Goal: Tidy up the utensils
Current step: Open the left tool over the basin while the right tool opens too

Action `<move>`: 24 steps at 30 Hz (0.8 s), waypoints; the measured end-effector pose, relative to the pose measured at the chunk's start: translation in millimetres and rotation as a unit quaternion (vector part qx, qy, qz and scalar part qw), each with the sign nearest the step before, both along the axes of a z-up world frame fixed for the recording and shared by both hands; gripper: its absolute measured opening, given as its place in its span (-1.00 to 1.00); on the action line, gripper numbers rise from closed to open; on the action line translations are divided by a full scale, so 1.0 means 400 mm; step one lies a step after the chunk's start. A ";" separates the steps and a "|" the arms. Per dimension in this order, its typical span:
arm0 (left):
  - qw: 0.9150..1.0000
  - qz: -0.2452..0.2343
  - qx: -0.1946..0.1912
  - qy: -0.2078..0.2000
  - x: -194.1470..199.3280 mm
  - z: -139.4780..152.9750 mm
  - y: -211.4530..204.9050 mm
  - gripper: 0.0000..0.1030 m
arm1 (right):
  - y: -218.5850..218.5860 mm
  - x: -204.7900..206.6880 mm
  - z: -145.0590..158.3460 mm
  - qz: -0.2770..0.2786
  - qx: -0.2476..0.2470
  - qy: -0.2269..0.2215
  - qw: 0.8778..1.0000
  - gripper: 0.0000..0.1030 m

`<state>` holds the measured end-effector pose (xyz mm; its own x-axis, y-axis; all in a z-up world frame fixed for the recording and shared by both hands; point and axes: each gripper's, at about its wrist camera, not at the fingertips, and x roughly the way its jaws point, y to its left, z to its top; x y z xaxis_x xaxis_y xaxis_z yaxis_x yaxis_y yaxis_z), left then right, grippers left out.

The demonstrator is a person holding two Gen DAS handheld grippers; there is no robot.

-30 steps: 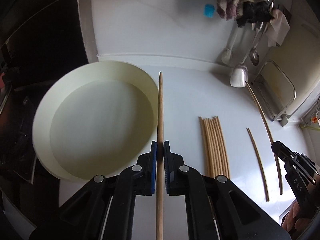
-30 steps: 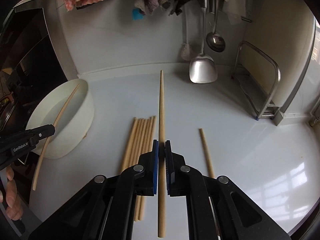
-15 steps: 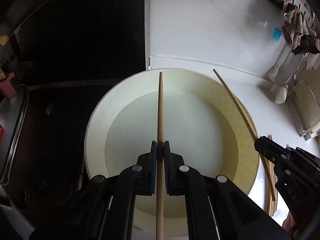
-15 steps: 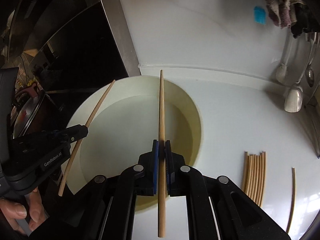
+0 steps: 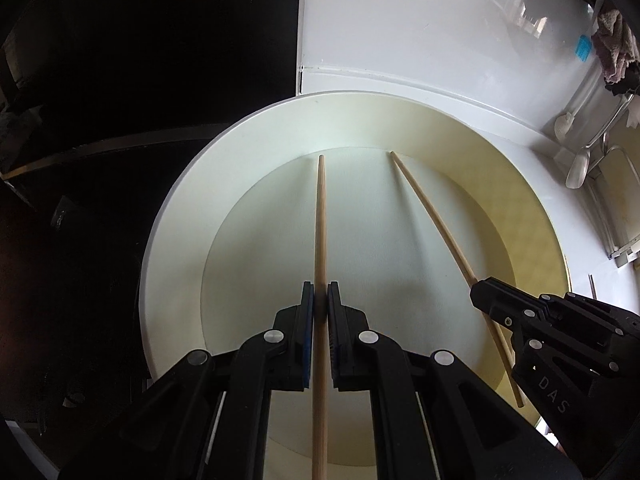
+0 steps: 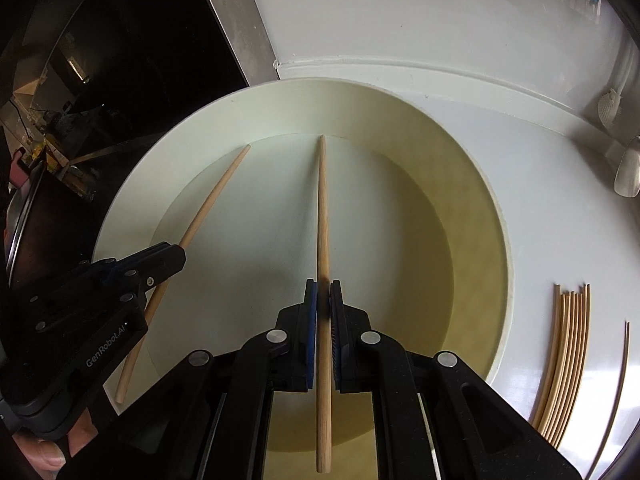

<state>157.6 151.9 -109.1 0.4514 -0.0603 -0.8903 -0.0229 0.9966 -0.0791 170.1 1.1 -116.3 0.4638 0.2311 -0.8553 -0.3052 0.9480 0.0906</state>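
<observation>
My left gripper (image 5: 319, 294) is shut on a wooden chopstick (image 5: 321, 216) that points into a round cream basin (image 5: 172, 216). My right gripper (image 6: 323, 292) is shut on a second chopstick (image 6: 322, 208), also pointing down into the basin (image 6: 496, 216). Each gripper shows in the other's view: the right one (image 5: 478, 294) at lower right with its chopstick (image 5: 432, 216), the left one (image 6: 176, 254) at lower left with its chopstick (image 6: 216, 196). Both tips are near the basin's far inner wall; I cannot tell if they touch it.
A bundle of several chopsticks (image 6: 568, 356) and one loose chopstick (image 6: 618, 384) lie on the white counter to the right of the basin. A ladle (image 5: 578, 168) and cloths (image 5: 612, 52) hang at the far right wall. A dark opening (image 5: 140, 60) lies to the left.
Both grippers have moved closer over the basin and tipped down, so the two chopsticks now point into it side by side. Both stay shut.
</observation>
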 end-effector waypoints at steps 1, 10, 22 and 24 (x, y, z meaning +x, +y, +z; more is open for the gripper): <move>1.000 0.000 0.000 0.001 0.003 -0.004 0.001 -0.85 | 0.000 0.005 -0.004 -0.002 0.000 0.004 1.000 -0.88; 1.000 0.010 0.009 0.000 0.009 0.001 0.019 -0.76 | -0.011 0.022 0.009 -0.011 -0.001 0.002 1.000 -0.67; 0.996 0.058 0.020 -0.061 -0.084 0.108 0.064 0.50 | -0.059 -0.080 0.075 -0.009 0.001 -0.045 0.999 -0.19; 0.996 0.065 0.022 -0.063 -0.105 0.116 0.063 0.72 | -0.072 -0.111 0.079 -0.007 -0.001 -0.050 0.999 -0.08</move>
